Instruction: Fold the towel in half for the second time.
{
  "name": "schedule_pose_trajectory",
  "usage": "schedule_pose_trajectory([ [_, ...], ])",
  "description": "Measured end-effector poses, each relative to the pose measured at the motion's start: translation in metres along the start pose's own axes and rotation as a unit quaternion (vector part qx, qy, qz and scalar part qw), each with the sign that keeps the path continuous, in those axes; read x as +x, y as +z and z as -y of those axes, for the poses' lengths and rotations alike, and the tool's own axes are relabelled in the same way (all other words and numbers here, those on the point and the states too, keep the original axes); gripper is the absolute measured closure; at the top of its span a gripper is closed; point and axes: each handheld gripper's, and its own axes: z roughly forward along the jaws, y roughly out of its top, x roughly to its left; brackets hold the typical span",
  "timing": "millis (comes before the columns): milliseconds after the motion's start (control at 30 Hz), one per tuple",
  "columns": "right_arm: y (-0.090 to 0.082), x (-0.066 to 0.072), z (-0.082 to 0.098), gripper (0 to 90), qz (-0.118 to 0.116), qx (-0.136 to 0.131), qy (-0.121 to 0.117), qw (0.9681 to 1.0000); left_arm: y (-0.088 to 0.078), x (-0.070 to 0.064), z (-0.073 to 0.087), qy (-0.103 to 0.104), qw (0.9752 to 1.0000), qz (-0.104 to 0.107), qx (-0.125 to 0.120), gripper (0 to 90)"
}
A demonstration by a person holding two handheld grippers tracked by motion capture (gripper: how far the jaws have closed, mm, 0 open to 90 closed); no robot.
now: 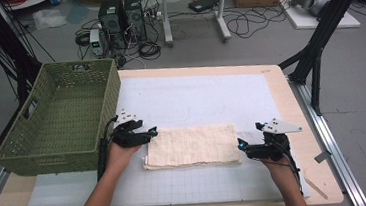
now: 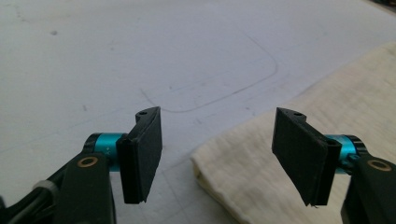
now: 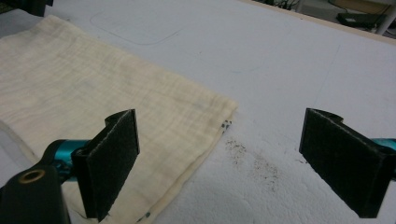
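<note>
High view: a folded cream cloth (image 1: 191, 146) lies flat on the white mat (image 1: 195, 97) near the front of the table, with the left gripper (image 1: 149, 133) at its left end and the right gripper (image 1: 241, 143) at its right end. A green woven basket (image 1: 57, 119) stands well to the left of the left gripper, and nothing can be seen inside it. The folding looks done, since the cloth shows stacked layers along its front edge; what seems left is to grasp both ends and carry the cloth to the basket.

Left gripper view: the 2 jaws stand apart with nothing pressed between them. The cloth's corner (image 2: 280, 177) lies between and below them, nearer the right-hand jaw; bare mat lies ahead of the left-hand jaw. No grip is made yet.

Right gripper view: the 2 jaws stand wide apart. The cloth's end (image 3: 116, 102) runs under and beyond the left-hand jaw, its corner lying between the jaws; the right-hand jaw hangs over bare mat with a dark smudge (image 3: 254, 161) near it. This end is also not yet gripped.
</note>
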Motion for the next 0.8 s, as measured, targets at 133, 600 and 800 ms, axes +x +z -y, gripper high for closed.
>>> schedule_pose_trajectory([
  [133,0.001,0.0,0.0,11.4,0.0,0.0,0.002,1.0,0.009,0.004,0.002,0.002,0.9997,0.005,0.025,43.1],
  [600,0.008,0.001,-0.002,11.4,-0.005,0.012,0.001,0.9999,0.015,-0.002,0.006,0.05,0.9966,0.025,0.061,73.7],
  [800,0.012,-0.003,-0.006,11.5,-0.006,0.017,0.013,0.9998,0.014,-0.003,0.007,0.057,0.9962,0.028,0.059,85.9],
])
